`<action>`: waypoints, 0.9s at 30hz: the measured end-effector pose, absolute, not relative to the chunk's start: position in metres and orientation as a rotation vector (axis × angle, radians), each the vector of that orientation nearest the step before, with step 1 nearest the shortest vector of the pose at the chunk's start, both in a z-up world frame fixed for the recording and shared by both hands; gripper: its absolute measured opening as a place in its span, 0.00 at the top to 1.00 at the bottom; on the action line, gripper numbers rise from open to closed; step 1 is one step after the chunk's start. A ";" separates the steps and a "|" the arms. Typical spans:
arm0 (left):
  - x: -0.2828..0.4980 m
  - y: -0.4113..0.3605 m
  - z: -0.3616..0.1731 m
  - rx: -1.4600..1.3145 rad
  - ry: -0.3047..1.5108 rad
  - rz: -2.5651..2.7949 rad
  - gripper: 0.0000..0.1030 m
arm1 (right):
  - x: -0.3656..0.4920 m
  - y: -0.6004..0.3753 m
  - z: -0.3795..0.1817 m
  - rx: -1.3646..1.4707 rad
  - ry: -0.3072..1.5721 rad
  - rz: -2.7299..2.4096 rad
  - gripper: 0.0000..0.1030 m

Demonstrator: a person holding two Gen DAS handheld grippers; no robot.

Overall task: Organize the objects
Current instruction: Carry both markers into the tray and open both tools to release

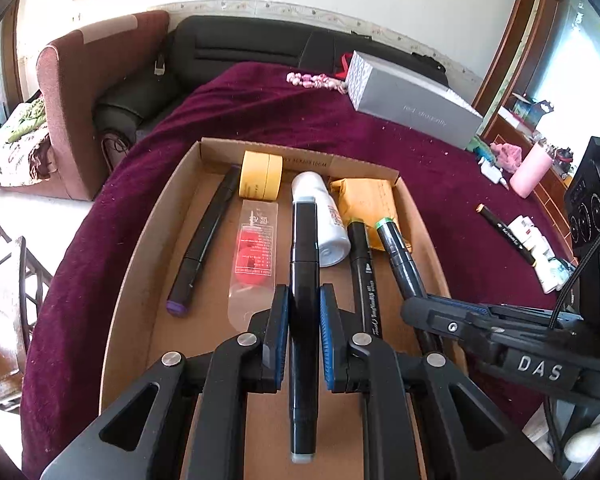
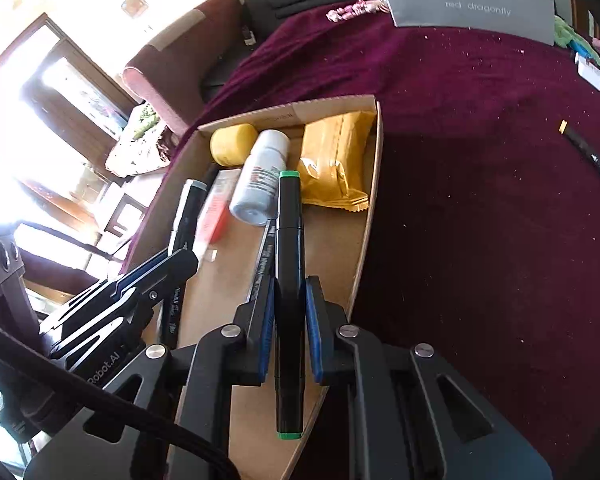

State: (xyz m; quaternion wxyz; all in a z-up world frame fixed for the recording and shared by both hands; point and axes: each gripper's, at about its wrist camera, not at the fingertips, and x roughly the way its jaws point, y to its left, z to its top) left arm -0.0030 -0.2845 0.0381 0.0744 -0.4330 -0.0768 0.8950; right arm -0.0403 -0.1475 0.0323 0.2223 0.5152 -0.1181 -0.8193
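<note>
Markers are what's being sorted into the shallow brown cardboard tray (image 1: 148,264) on the maroon tablecloth (image 1: 260,108). Left gripper (image 1: 304,312) is clenched on a black marker w/ grey end caps (image 1: 305,240), held lengthwise over the tray's middle; right gripper (image 2: 290,308) is clamped on a black marker w/ green end caps (image 2: 288,240), held along the tray's right side just inside the wall. Whether either marker touches the tray floor can't be told. Already in the tray: a black marker w/ purple cap (image 1: 202,244) at left, a clear packet w/ red contents (image 1: 252,248), a yellow tape roll (image 1: 260,176) at the far wall, a white plastic bottle (image 1: 326,220) lying on its side, a yellow-orange foil packet (image 1: 366,200) in the far right corner, and another black marker w/ white lettering (image 1: 364,276) between the two grippers. So the job looks well along, approx. two markers from set down. Left outside: a black pencil w/ gold tip (image 1: 504,232) and small white packs (image 1: 536,248) on the cloth to the right, plus a grey box (image 1: 412,108) and pink beads (image 1: 316,80) further off. Open floor remains at the tray's near end; the right wall sits close beside the green-capped marker, so little sideways room there.
</note>
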 end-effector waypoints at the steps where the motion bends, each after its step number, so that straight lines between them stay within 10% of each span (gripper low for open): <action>1: -0.005 -0.284 0.036 -1.310 -0.231 2.680 0.89 | -0.042 -0.149 0.029 1.432 -0.320 -2.267 0.87; 19: -0.013 -0.290 0.027 -1.417 -0.280 2.638 0.87 | -0.047 -0.161 0.027 1.449 -0.224 -2.323 0.87; 27: -0.010 -0.303 0.030 -1.393 -0.394 2.627 0.69 | -0.045 -0.165 0.032 1.440 -0.165 -2.356 0.73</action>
